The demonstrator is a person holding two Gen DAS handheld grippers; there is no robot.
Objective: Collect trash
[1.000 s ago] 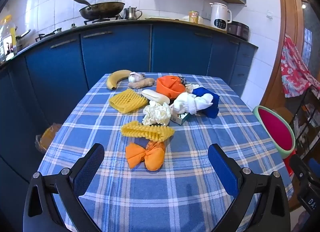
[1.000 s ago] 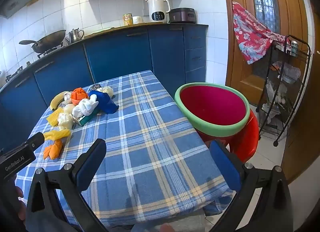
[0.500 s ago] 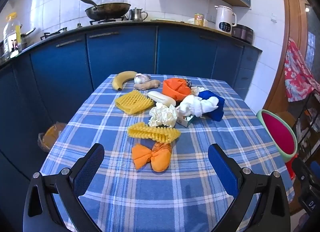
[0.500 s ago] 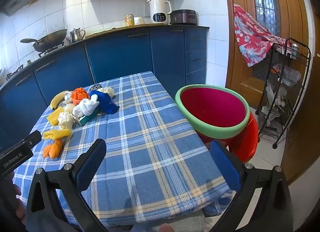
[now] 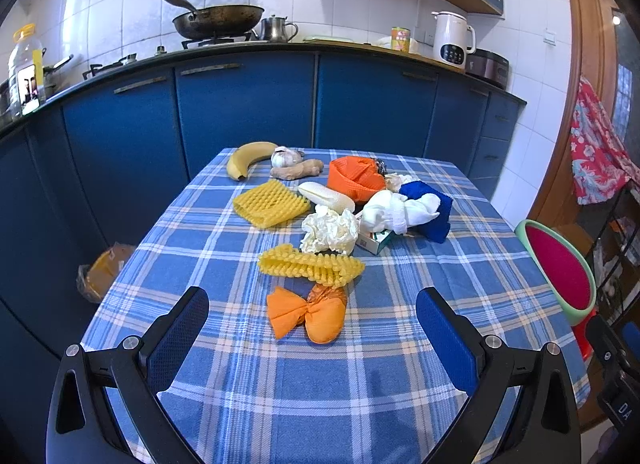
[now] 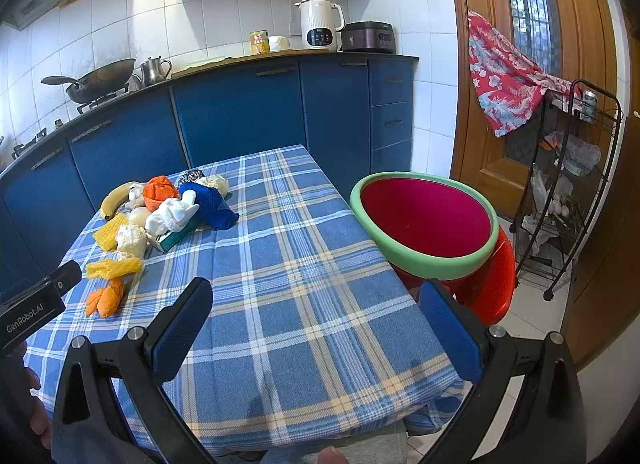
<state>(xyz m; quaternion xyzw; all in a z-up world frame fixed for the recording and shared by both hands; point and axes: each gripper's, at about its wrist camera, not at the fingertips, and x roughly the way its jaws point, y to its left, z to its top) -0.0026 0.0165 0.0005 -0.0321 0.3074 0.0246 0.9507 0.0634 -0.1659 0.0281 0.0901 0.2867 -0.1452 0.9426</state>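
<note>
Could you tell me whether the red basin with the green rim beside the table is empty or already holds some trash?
Empty: the right wrist view shows the red basin with only bare red interior, nothing inside.

1. Bare checked tablecloth is lying open between the spread fingers of the left gripper, up to the orange wrapper.
2. Yellow foam netting is lying just behind it, across the way to the crumpled tissue.
3. The cloth's right half is lying open toward the red basin beside the table edge.
</note>
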